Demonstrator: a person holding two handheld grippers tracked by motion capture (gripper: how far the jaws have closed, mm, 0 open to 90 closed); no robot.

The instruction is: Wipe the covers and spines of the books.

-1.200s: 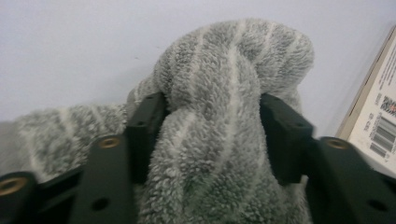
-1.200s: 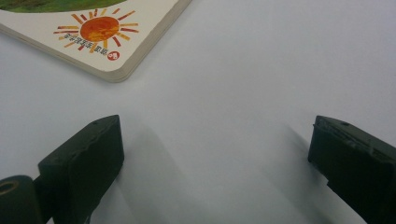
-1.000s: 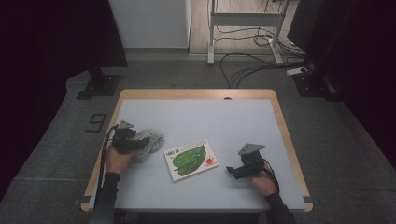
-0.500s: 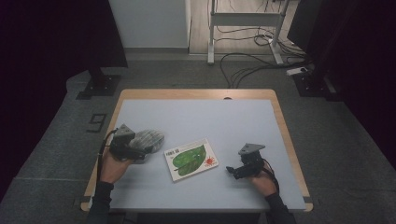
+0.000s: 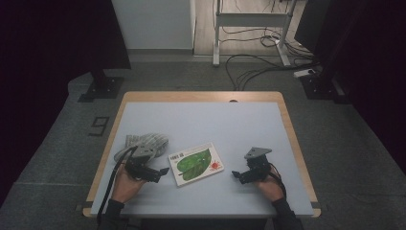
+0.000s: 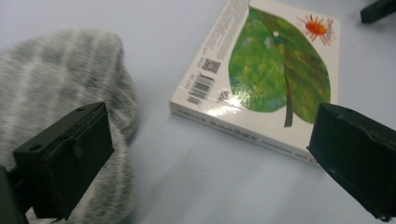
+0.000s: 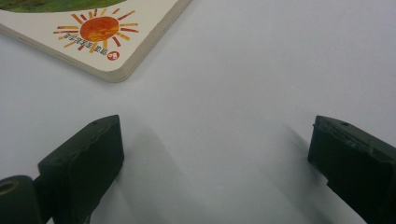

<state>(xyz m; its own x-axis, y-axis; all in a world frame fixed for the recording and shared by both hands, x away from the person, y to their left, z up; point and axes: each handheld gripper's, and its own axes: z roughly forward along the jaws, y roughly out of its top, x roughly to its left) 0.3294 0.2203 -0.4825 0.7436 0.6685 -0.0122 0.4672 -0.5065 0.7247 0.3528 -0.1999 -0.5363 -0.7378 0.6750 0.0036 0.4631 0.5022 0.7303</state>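
Resting low over the pale surface (image 5: 201, 120), the left tool (image 5: 160, 173) stands with its jaws spread wide and nothing between the pads; they have just been opening. In the left gripper view the grey striped cloth (image 6: 56, 79) lies bunched behind and beside the left-hand jaw, free of the pads, with bare surface showing in the gap. Ahead of this tool, slightly toward the right-hand jaw, lies the book (image 6: 266, 70), flat, cover up, showing a large green leaf and a small orange sun at its far corner. Its barcode edge is the part nearest the tool, a short way off and not touched.

From the high view the cloth (image 5: 141, 143) sits just behind the left tool on its outer side, and the book (image 5: 196, 164) lies just past the jaw tips, between the two tools.

The right tool (image 5: 235, 174) is likewise spread wide, jaws empty, held low over bare surface. In the right gripper view only the book's sun corner (image 7: 100, 32) shows, ahead of the left-hand jaw and apart from it. Whether either tool's underside touches the surface cannot be told.
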